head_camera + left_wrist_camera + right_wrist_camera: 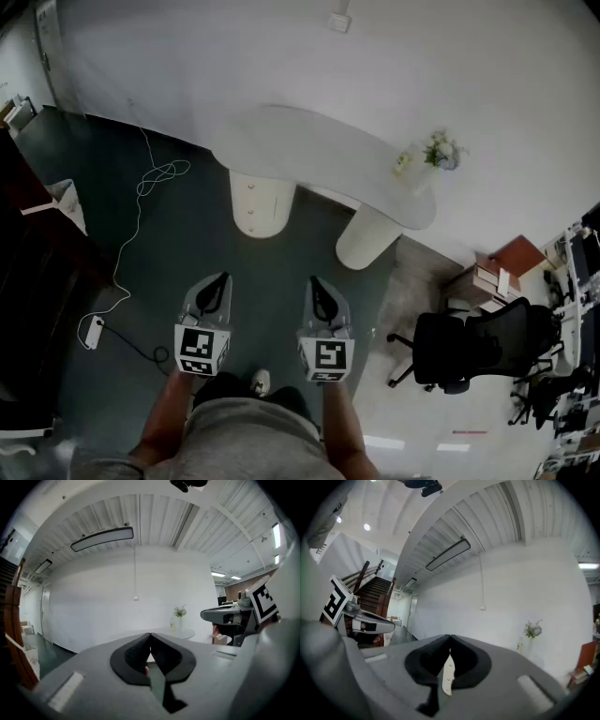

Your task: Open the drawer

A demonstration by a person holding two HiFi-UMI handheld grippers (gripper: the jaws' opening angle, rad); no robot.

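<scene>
No drawer shows in any view. In the head view I hold both grippers side by side at waist height over the dark floor, pointing toward a white wall. My left gripper has its jaws pressed together with nothing between them, and its own view shows the black pads meeting at the tip of the left gripper. My right gripper is likewise shut and empty, pads touching in the right gripper view. Each gripper's camera catches the other one off to the side.
A long white table on two round pedestals stands ahead by the wall, with a vase of flowers on its right end. A black office chair is at right, stacked boxes beyond it. A white cable and power strip lie on the floor at left.
</scene>
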